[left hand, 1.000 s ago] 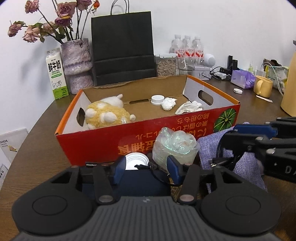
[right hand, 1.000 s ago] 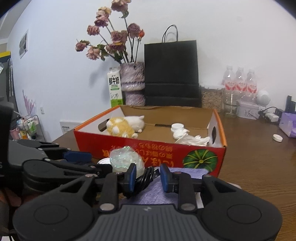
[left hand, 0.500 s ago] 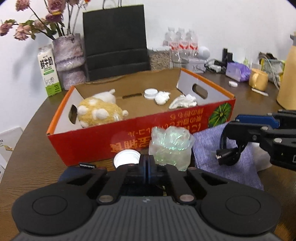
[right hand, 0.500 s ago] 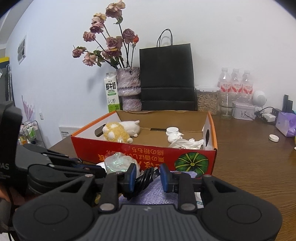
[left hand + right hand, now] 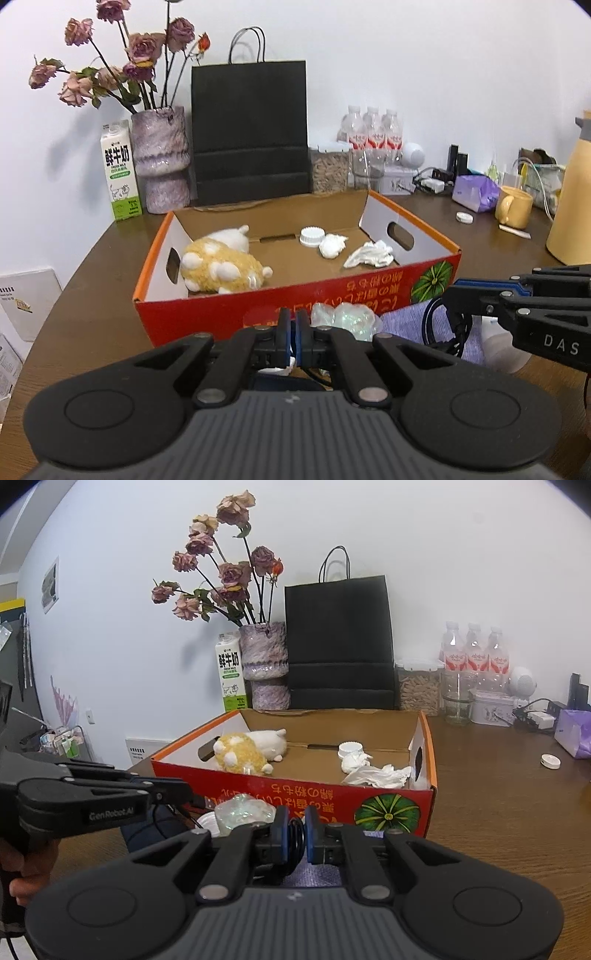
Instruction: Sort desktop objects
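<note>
left gripper (image 5: 294, 334): blue-padded fingers (image 5: 284, 332) pressed together just ahead of the red box wall; a scrap of white showed low between them, what it was could not be told. right gripper (image 5: 294, 830): jaws had just been closing and were clenched on a coiled black cable (image 5: 294, 836), which looped down over a lavender woven cloth (image 5: 402, 321) on the brown wooden table (image 5: 498, 812). crumpled clear iridescent plastic wrapper (image 5: 345, 317): on the table, touching the front wall, between the two grippers. red and orange open cardboard box (image 5: 207, 314): held a yellow and white plush toy (image 5: 221, 269) at its left end, a white ribbed cap (image 5: 312, 235), a white wad (image 5: 331, 245) and a crumpled white tissue (image 5: 369, 254) to the right. black paper carrier bag (image 5: 249, 129): upright behind the box, against the wall.
</note>
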A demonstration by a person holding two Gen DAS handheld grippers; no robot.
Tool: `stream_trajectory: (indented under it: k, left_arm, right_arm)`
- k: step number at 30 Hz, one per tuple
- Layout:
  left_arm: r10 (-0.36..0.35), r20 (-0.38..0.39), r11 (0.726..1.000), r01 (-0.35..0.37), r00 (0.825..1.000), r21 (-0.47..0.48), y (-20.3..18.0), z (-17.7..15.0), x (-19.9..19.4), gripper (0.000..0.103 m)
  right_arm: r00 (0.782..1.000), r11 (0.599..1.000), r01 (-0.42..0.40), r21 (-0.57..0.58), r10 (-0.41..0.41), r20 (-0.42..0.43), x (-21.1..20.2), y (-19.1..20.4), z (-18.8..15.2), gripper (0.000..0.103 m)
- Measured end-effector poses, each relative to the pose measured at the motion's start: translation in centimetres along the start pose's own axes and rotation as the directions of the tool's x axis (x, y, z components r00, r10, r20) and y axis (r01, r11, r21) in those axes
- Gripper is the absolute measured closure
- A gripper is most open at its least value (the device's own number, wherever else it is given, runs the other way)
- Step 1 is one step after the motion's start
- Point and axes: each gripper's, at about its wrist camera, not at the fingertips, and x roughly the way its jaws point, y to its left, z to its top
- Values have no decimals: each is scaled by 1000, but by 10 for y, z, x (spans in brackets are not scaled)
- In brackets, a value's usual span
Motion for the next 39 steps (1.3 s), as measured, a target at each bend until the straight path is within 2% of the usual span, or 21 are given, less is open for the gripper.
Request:
stream_trajectory:
  k: [3,5,14,16,17,18,19,20,31,32,35,39]
  left_arm:
    - [-2,22,1000,3,1000,-14,3,3,-4,100]
    - [-3,36,1000,4,999,-22,5,6,-7,100]
    - [-11,87,999,15,996,-45,9,15,-14,100]
    - [-13,81,999,17,997,-52,10,13,-12,100]
    - [-13,76,998,18,997,-56,11,10,-11,100]
    - [-15,69,998,19,998,-61,12,8,-9,100]
    - [-15,61,997,19,998,-68,13,5,-7,100]
    - [-14,55,997,18,998,-75,14,3,-6,100]
    - [-7,32,991,11,999,-134,36,-10,7,100]
    - [-10,33,991,15,999,-137,37,-10,7,100]
    - [-18,35,989,23,999,-144,40,-10,9,100]
    - [-26,43,988,32,999,-149,42,-10,9,100]
  right_arm:
    - [1000,1000,0,-5,0,12,-2,1,3,96]
    - [1000,1000,-1,-6,1,23,-4,2,6,102]
    - [998,1000,0,-14,1,67,-10,1,22,102]
    - [998,1000,2,-4,-1,59,-8,-1,21,92]
    - [999,1000,8,-5,-8,39,-5,-2,19,70]
    - [1000,1000,21,-7,-21,8,1,-3,16,37]
    - [999,999,37,-11,-37,-14,6,-4,13,26]
    - [998,999,48,-22,-49,-28,11,-3,10,24]
    - [977,990,38,-137,-66,-203,84,16,7,31]
    - [974,989,35,-146,-66,-215,89,17,7,33]
    - [967,987,20,-157,-59,-248,100,18,5,49]
    - [972,987,-5,-160,-32,-232,96,20,2,51]
